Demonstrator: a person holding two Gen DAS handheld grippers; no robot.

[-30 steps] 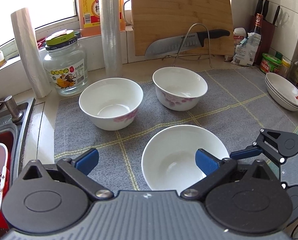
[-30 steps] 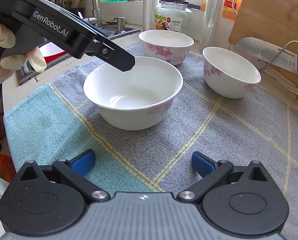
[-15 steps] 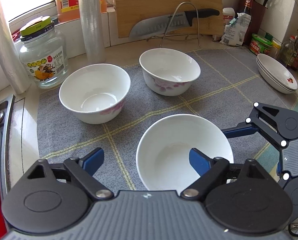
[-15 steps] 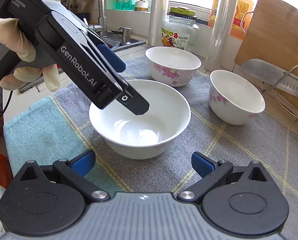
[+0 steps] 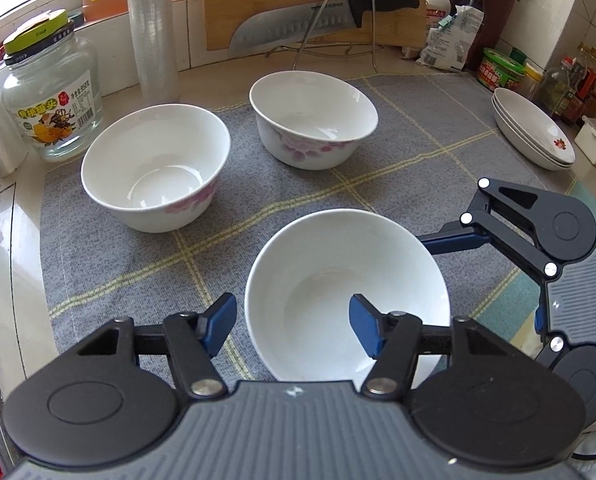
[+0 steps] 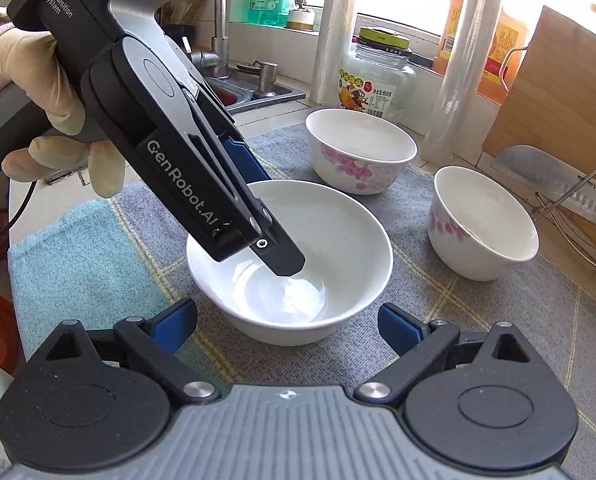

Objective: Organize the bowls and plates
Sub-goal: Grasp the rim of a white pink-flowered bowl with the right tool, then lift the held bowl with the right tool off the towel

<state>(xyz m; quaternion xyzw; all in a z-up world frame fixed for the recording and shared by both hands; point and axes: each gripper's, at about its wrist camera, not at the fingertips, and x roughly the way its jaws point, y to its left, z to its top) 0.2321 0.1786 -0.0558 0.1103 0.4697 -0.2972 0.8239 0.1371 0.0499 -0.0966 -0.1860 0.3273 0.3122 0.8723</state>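
near bowl (image 5: 345, 292): sitting on the grey checked mat (image 5: 417, 160), closest of the three bowls to both grippers; plain white inside.
left gripper (image 5: 294, 326): jaws closing, straddling the near bowl's rim, one blue pad inside the bowl, the other outside its wall; pads not yet pressing on it as far as I can tell, so nothing grasped.
left gripper, right wrist view (image 6: 274, 240): angling down into the near bowl (image 6: 298, 256), dark fingertip hanging just above the bottom; gloved hand (image 6: 38, 92) gripping its handle.
right gripper (image 6: 288, 326): jaws closing, pads apart on either side of the near bowl's front wall, not touching it; holding nothing.
left rear bowl (image 5: 156, 166): standing beyond the near bowl, pink flower print, just beside the glass jar (image 5: 50, 92).
right rear bowl (image 5: 313, 120): beyond the near bowl, apart from it, tilted slightly.
plate stack (image 5: 533, 128): well apart from the near bowl, off the mat's far right edge.
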